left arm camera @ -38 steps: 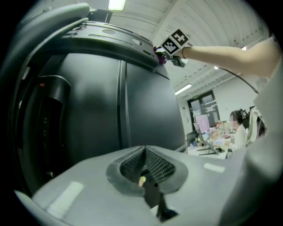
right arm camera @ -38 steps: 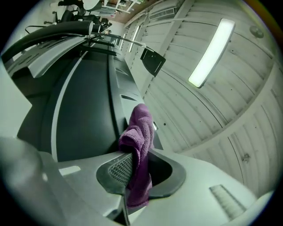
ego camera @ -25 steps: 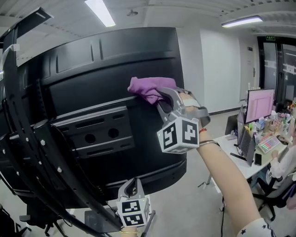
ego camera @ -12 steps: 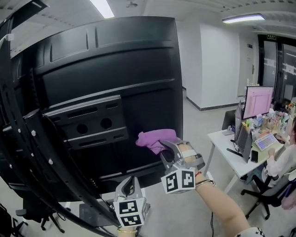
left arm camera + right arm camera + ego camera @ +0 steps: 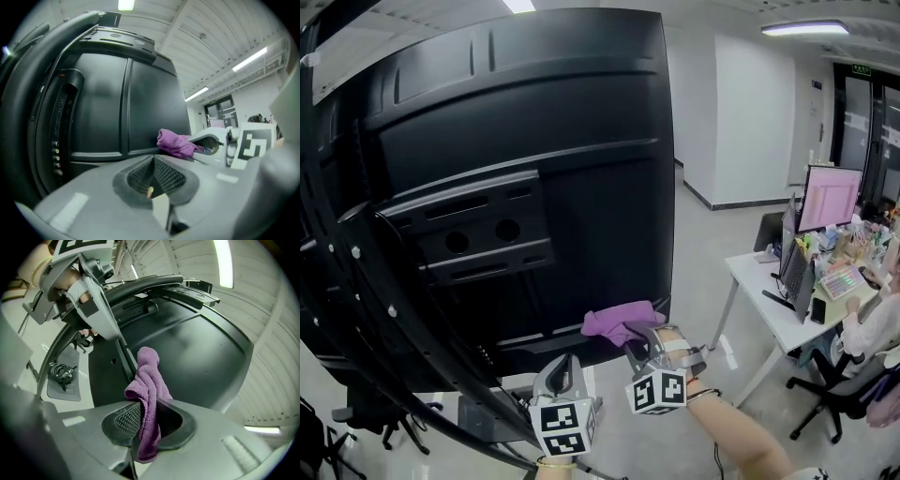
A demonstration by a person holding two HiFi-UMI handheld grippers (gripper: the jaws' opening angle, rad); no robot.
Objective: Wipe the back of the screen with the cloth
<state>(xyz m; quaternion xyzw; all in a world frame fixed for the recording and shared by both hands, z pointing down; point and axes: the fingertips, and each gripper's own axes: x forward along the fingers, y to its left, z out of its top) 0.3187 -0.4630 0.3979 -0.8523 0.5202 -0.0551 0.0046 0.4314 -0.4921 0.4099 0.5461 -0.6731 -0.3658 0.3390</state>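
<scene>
The big black back of the screen (image 5: 534, 112) fills the head view, with a mount plate (image 5: 478, 234) at its middle. A purple cloth (image 5: 617, 322) presses against the screen's bottom right edge, and my right gripper (image 5: 639, 345) is shut on it. In the right gripper view the cloth (image 5: 149, 394) hangs folded between the jaws against the screen's back (image 5: 197, 357). My left gripper (image 5: 565, 375) sits low beside the stand, jaws shut with nothing in them. The left gripper view shows the screen (image 5: 117, 108), the cloth (image 5: 176, 142) and the right gripper (image 5: 215, 145) beyond.
Black stand arms (image 5: 384, 309) cross the screen's left side down to a base (image 5: 487, 422). A desk (image 5: 787, 309) with a lit monitor (image 5: 827, 199), keyboards and clutter stands at the right, with an office chair (image 5: 853, 394) and a seated person at the far right edge.
My right gripper has dragged the cloth down the screen's back, from the upper middle to the bottom right edge. The left gripper has barely moved.
</scene>
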